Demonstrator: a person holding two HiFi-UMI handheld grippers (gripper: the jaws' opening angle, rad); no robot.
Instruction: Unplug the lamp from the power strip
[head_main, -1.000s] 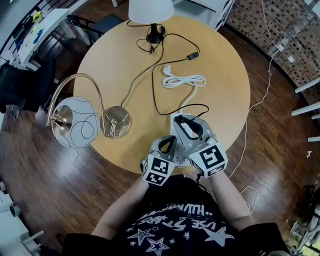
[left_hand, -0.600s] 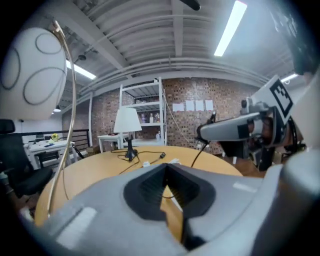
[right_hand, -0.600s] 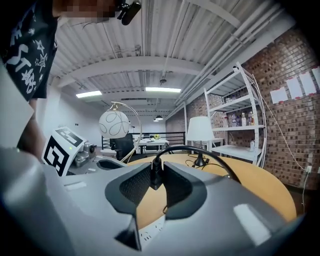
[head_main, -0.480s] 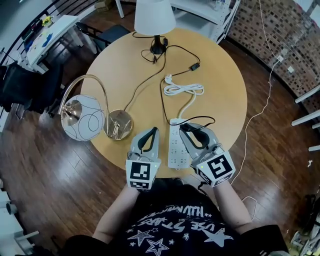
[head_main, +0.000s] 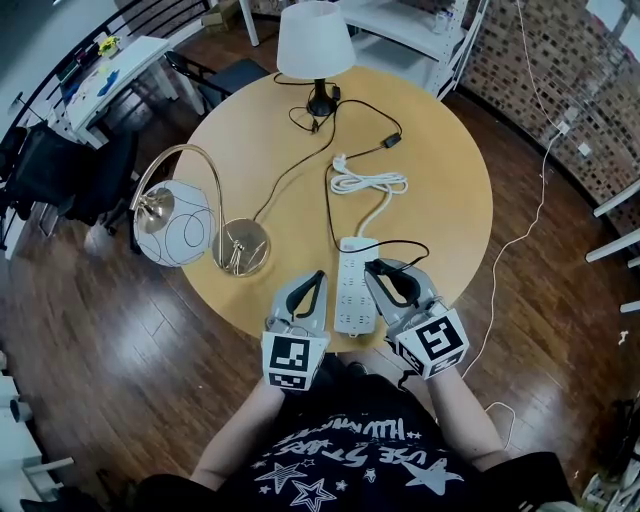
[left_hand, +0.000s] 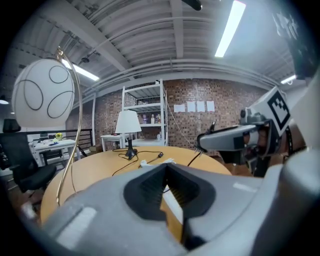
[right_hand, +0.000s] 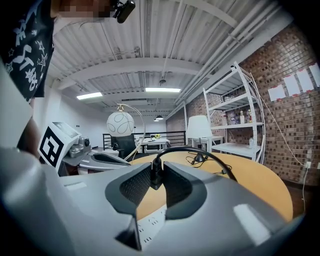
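Ahead of the left tool (head_main: 311, 280) the table (head_main: 440, 200) lay bare, up to the gold lamp base (head_main: 243, 248) off its left. The power strip (head_main: 355, 290) filled the gap between both tools. From the plug (right_hand: 156, 176) gripped by the right tool (head_main: 386, 270) a black cable (right_hand: 191, 148) looped forward; the coiled white cord (head_main: 368, 183) lay beyond.

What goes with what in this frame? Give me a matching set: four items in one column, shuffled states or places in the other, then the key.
Column A
1. right tool
2. left tool
3. white-shade lamp
4. white cord

Column B
a. coiled mid-table
b. clamped on the black plug
c. empty, left of the power strip
d. standing at the table's far edge

Pairs: 1-b, 2-c, 3-d, 4-a
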